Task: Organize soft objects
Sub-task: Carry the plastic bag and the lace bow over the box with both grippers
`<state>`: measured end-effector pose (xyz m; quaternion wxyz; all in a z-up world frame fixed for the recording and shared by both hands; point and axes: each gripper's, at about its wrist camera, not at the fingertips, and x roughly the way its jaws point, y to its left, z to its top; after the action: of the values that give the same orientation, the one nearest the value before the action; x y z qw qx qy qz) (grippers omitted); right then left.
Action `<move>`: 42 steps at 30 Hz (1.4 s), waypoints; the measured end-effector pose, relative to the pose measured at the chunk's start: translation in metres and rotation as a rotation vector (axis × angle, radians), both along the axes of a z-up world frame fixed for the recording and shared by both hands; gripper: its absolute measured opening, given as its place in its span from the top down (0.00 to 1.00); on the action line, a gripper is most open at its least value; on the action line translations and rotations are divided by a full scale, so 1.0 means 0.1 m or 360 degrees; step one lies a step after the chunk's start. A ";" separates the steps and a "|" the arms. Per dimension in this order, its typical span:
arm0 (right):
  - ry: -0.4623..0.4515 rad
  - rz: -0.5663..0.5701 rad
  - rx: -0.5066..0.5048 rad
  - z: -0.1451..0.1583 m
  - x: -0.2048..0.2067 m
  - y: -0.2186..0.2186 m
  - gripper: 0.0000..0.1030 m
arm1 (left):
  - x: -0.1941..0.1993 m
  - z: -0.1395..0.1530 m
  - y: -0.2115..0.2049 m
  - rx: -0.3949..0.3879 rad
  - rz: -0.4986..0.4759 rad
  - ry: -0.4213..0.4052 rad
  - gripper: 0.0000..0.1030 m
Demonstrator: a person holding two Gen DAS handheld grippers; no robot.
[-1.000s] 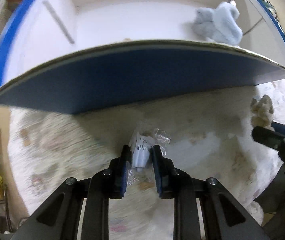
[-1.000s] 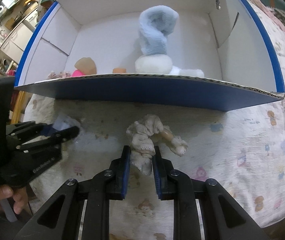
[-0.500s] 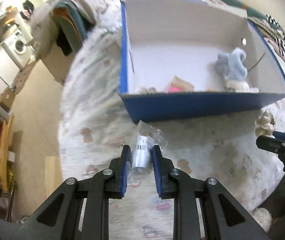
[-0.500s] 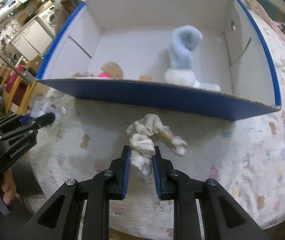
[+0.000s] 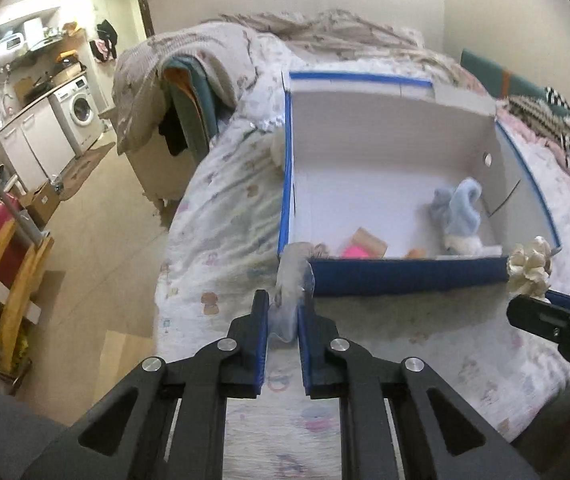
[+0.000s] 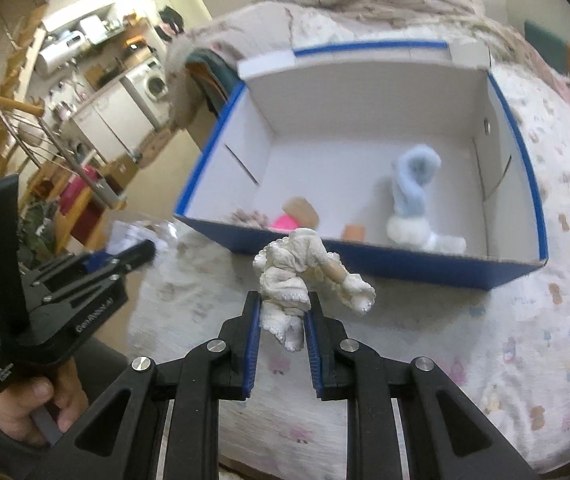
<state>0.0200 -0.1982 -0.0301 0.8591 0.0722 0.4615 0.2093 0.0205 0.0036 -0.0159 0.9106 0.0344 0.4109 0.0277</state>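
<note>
My left gripper (image 5: 283,308) is shut on a clear plastic packet (image 5: 291,280), held in the air before the near left corner of the blue-and-white box (image 5: 405,278). My right gripper (image 6: 283,308) is shut on a cream frilly sock bundle (image 6: 297,272), held above the bed in front of the box (image 6: 365,260). The sock bundle also shows at the right of the left wrist view (image 5: 529,266). Inside the box lie a light blue fluffy sock (image 6: 413,184), a white fluffy piece (image 6: 413,232), a pink item (image 6: 287,222) and a tan item (image 6: 303,210).
The box sits on a bed with a patterned cover (image 5: 229,216). A heap of blankets and clothes (image 5: 189,76) hangs at the bed's far left end. The floor (image 5: 97,220) drops off to the left, with wooden furniture (image 5: 13,280) and a washing machine (image 5: 81,110) beyond.
Both grippers have risen and pulled back from the box with their loads still held; the whole box and the room now show. The packet has turned edge-on in my left gripper.
</note>
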 end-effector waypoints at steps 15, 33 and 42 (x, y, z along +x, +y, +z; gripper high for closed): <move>-0.0145 -0.0123 0.0168 0.28 0.08 -0.21 0.78 | 0.11 0.59 -0.03 -0.0170 -0.0076 -0.0202 0.88; -0.0217 -0.0267 0.0180 0.42 0.67 -0.52 0.78 | 0.84 0.62 -0.17 -0.0061 -0.0126 -0.0158 0.88; -0.0166 -0.0310 0.0209 0.34 0.95 -0.63 0.78 | 1.25 0.41 -0.27 -0.0066 -0.0114 -0.0064 0.88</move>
<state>0.1150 -0.2608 0.0039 0.8915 0.1619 0.3923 0.1583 0.1451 -0.0229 0.0250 0.9196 0.0297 0.3915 -0.0128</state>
